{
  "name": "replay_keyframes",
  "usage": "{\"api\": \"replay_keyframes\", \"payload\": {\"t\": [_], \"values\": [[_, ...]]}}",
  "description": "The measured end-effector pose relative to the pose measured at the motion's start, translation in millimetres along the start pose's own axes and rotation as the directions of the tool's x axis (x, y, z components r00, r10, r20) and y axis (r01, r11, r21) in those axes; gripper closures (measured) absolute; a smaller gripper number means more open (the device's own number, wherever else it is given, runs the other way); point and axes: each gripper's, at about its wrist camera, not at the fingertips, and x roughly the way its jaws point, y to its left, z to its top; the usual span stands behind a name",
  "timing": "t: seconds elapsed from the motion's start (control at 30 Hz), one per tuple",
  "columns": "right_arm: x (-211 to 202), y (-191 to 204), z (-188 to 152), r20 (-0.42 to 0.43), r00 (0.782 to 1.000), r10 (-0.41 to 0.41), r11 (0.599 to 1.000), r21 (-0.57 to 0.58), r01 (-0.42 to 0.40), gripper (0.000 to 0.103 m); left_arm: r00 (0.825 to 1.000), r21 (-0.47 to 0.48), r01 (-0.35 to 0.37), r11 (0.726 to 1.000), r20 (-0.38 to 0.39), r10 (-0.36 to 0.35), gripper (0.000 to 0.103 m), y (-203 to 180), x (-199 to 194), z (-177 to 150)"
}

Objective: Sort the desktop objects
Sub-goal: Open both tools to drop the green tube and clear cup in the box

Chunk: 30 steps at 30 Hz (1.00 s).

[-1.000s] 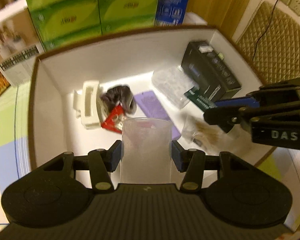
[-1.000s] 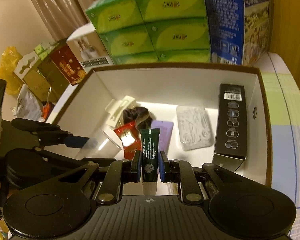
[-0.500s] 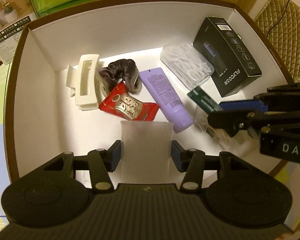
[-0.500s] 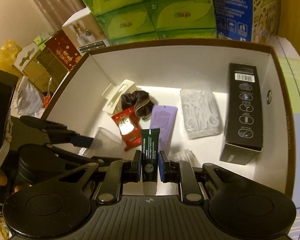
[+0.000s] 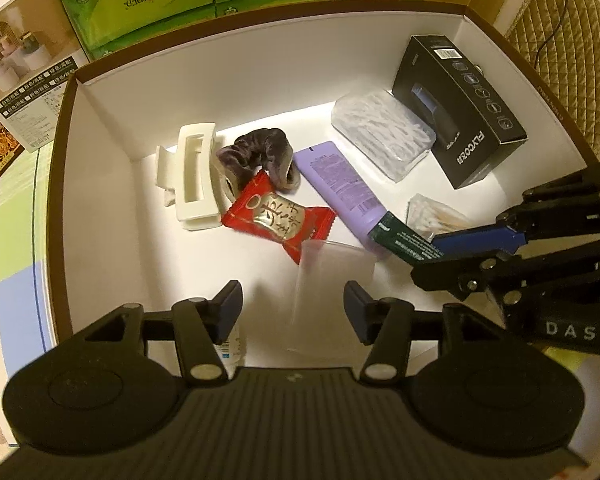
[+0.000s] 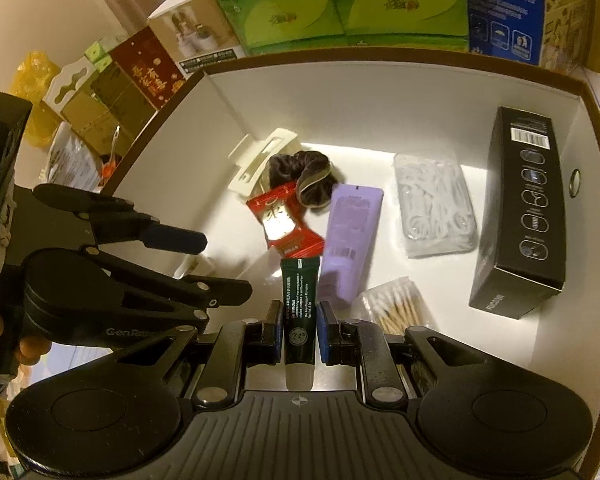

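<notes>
My left gripper [image 5: 292, 310] hangs over the near floor of a white box with a brown rim [image 5: 60, 148]. Its jaws are opening. A clear plastic cup [image 5: 332, 280] stands between them, tilted toward the right finger, and a gap shows at the left pad [image 5: 230, 308]. My right gripper [image 6: 299, 332] is shut on a dark green tube [image 6: 300, 300], low over the box floor. In the left wrist view, that tube [image 5: 404, 236] points in from the right beside the cup.
In the box lie a cream hair claw [image 5: 192, 176], a dark scrunchie [image 5: 256, 156], a red candy [image 5: 278, 220], a lilac tube [image 5: 340, 188], a clear pack of floss picks [image 5: 384, 136], a black carton [image 5: 460, 112] and cotton swabs [image 6: 396, 308]. Green tissue boxes [image 5: 140, 0] stand behind.
The left jaws have widened and let go of the cup, which now leans to the right in the box. The right gripper has sunk lower with the green tube.
</notes>
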Motion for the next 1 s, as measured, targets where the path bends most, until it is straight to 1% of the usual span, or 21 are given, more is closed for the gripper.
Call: {"api": "replay_keyframes", "payload": {"t": [0.2, 0.43, 0.5, 0.53, 0.57, 0.63, 0.7, 0.73, 0.77, 0.8, 0.83, 0.87, 0.97, 1.0], "values": [[4, 1, -1, -0.022, 1.0, -0.009, 1.0, -0.003, 0.009, 0.089, 1.0, 0.0, -0.009, 1.0, 0.011, 0.009, 0.051, 2, -4, -1], [3, 1, -1, -0.02, 0.999, -0.025, 0.999, -0.02, 0.025, 0.089, 1.0, -0.002, -0.013, 1.0, 0.026, 0.013, 0.049, 3, -8, -3], [1, 2, -1, -0.01, 0.999, -0.031, 0.999, -0.024, 0.031, 0.084, 0.999, -0.005, -0.014, 1.0, 0.034, 0.015, 0.046, 3, -11, -4], [-1, 2, -1, -0.003, 0.999, -0.034, 0.999, -0.024, 0.034, 0.071, 0.999, -0.007, -0.016, 1.0, 0.04, 0.016, 0.045, 3, -13, -5], [-4, 2, -2, 0.007, 0.999, -0.035, 0.999, -0.024, 0.035, 0.051, 0.999, -0.01, -0.017, 1.0, 0.047, 0.018, 0.044, 3, -15, -5], [-11, 4, -4, 0.036, 0.999, -0.041, 0.999, -0.034, 0.042, 0.037, 0.998, -0.018, -0.021, 1.0, 0.062, 0.022, 0.038, 4, -20, -7], [-19, 7, -7, 0.048, 0.998, -0.048, 0.997, -0.054, 0.05, 0.035, 0.997, -0.025, -0.025, 0.999, 0.079, 0.027, 0.036, 4, -27, -9], [-22, 8, -8, 0.052, 0.997, -0.049, 0.997, -0.06, 0.053, 0.031, 0.996, -0.028, -0.028, 0.999, 0.086, 0.031, 0.035, 4, -31, -10], [-26, 9, -11, 0.059, 0.997, -0.055, 0.996, -0.062, 0.059, 0.023, 0.995, -0.033, -0.034, 0.999, 0.093, 0.037, 0.034, 4, -35, -11], [-31, 10, -13, 0.068, 0.996, -0.063, 0.995, -0.066, 0.068, 0.02, 0.994, -0.038, -0.04, 0.998, 0.101, 0.044, 0.031, 3, -39, -13], [-35, 11, -15, 0.079, 0.994, -0.07, 0.994, -0.074, 0.075, 0.015, 0.992, -0.042, -0.047, 0.998, 0.111, 0.051, 0.028, 3, -43, -15], [-39, 13, -18, 0.09, 0.993, -0.075, 0.993, -0.081, 0.082, 0.011, 0.991, -0.048, -0.053, 0.997, 0.124, 0.059, 0.026, 2, -48, -17], [-53, 16, -25, 0.118, 0.988, -0.095, 0.99, -0.096, 0.107, 0.003, 0.985, -0.067, -0.074, 0.995, 0.149, 0.083, 0.02, -1, -62, -23], [-59, 17, -28, 0.131, 0.987, -0.098, 0.989, -0.098, 0.111, 0.002, 0.983, -0.076, -0.083, 0.994, 0.157, 0.094, 0.018, -3, -67, -26]]}}
